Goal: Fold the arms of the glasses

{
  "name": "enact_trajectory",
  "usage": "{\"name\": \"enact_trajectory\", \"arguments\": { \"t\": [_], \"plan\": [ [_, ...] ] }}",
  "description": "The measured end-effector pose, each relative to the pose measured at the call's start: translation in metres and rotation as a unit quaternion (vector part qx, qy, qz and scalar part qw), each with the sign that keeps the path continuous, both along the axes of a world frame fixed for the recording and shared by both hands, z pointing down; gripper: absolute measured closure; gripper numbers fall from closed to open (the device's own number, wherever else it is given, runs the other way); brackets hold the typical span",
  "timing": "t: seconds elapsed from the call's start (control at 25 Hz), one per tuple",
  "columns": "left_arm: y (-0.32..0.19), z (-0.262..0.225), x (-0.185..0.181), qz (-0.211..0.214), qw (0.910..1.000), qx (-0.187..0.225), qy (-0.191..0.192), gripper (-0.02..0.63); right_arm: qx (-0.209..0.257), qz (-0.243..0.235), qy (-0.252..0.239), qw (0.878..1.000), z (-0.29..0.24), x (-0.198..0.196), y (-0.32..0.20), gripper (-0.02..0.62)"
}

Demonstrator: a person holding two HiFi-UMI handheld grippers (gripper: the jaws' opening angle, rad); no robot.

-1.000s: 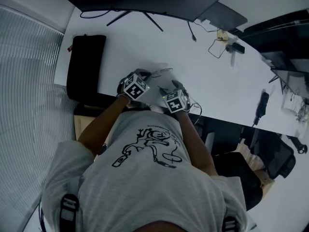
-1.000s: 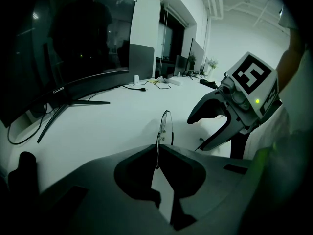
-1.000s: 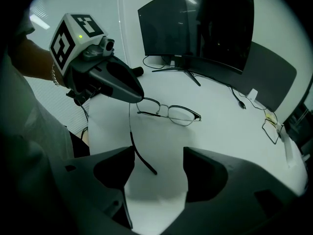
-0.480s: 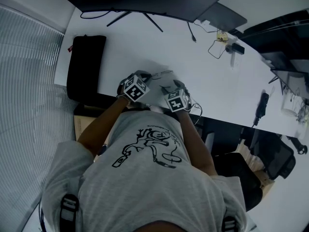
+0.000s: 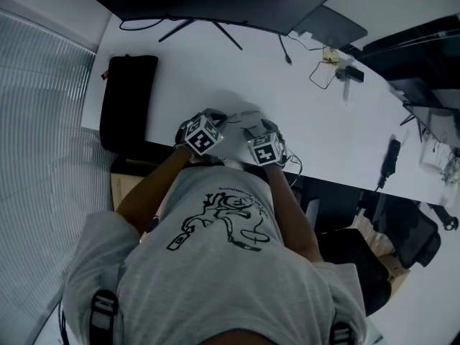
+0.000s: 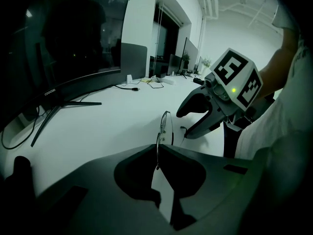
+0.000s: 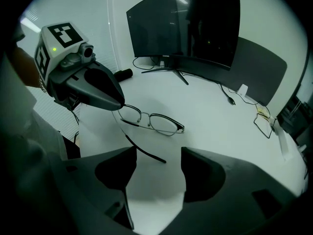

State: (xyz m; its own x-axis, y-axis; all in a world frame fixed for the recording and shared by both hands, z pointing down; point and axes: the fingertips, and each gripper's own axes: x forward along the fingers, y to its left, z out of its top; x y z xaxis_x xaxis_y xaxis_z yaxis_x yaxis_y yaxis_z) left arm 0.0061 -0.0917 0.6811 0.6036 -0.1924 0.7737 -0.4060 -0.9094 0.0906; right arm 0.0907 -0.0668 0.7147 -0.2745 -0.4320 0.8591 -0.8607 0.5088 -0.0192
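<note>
Glasses (image 7: 152,122): left claw (image 6: 157,150) is gripping the frame to steady it. Right claw (image 7: 157,153), still released, has just been closing around the untouched outstretched arm (image 7: 144,152), for folding.

Small pale logo (image 6: 49,92) reading approx. "coocaa", on lower bezel of monitor (image 6: 63,43), tiny print line above T-shirt (image 5: 231,190) graphic not legible, no other readable txt.

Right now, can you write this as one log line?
left gripper: shut on glasses | right gripper: open, jaws just been closing, tip of one unfolded arm between them, not pinched
</note>
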Motion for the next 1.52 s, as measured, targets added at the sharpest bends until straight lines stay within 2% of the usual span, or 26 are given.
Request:
{"name": "enact_trajectory", "arguments": {
  "t": [0.56, 1.12, 1.28, 1.52],
  "plan": [
    [0.006, 0.003, 0.005, 0.027, 0.9996, -0.011, -0.007, 0.574, -0.002, 0.017, -0.004, 1.0, 0.004, 0.008, -0.011, 0.304],
    [0.018, 0.003, 0.008, 0.069, 0.9973, -0.002, -0.026, 0.574, -0.001, 0.025, -0.008, 1.0, 0.005, 0.009, -0.012, 0.308],
    [0.012, -0.001, 0.008, 0.066, 0.9965, 0.033, -0.039, 0.574, 0.003, 0.026, -0.01, 1.0, 0.003, 0.009, -0.012, 0.323],
    [0.0, -0.004, 0.007, 0.066, 0.9873, 0.125, -0.073, 0.574, 0.016, 0.024, -0.013, 0.999, -0.006, 0.009, -0.011, 0.373]
  ]
}}
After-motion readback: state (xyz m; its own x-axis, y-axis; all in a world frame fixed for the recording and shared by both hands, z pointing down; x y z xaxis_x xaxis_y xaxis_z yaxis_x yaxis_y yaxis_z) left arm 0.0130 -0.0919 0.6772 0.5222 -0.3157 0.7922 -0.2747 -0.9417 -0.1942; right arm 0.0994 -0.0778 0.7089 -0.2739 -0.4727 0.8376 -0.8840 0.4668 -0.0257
